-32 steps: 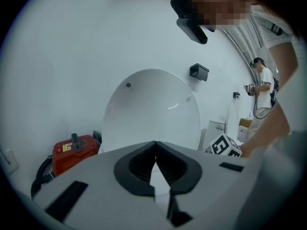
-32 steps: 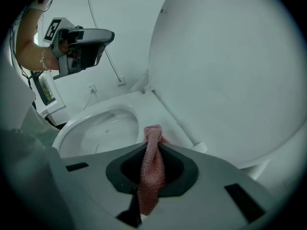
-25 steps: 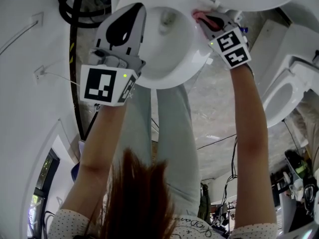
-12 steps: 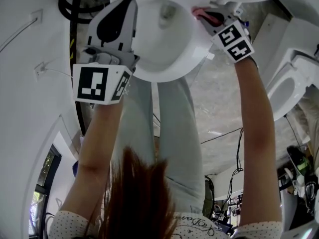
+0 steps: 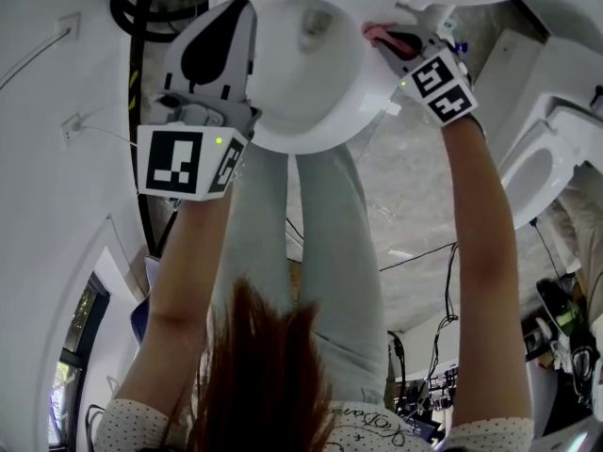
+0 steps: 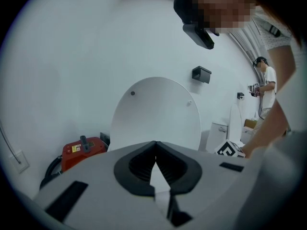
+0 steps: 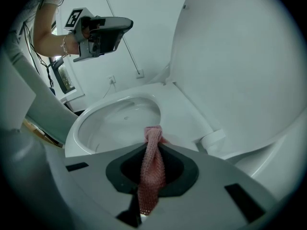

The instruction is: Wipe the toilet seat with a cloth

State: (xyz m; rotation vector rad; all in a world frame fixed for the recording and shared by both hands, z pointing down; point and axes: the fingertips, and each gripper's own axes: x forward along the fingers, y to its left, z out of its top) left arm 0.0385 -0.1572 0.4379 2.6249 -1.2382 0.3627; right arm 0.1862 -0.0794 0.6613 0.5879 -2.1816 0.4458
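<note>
Your right gripper (image 7: pixel 152 137) is clamped on the pink cloth (image 7: pixel 151 171). The cloth's bunched tip is at the toilet seat (image 7: pixel 184 116) rim, near the hinge. Your left gripper (image 6: pixel 155 145) has its jaws together with nothing between them, and it hangs above the bowl's other side. Beyond, the lid (image 7: pixel 240 56) stands raised. A red machine (image 6: pixel 82 150) sits by the wall.

Both bare forearms reach forward side by side, the left arm (image 5: pixel 188 281) bent a little and the right arm (image 5: pixel 480 252) stretched farther out. The grey two-jaw left gripper (image 5: pixel 241 15) has its jaws meeting tip to tip around nothing. The grey right gripper (image 5: pixel 394 40) pinches a pink knitted cloth (image 7: pixel 152 169) between its jaws.
</note>
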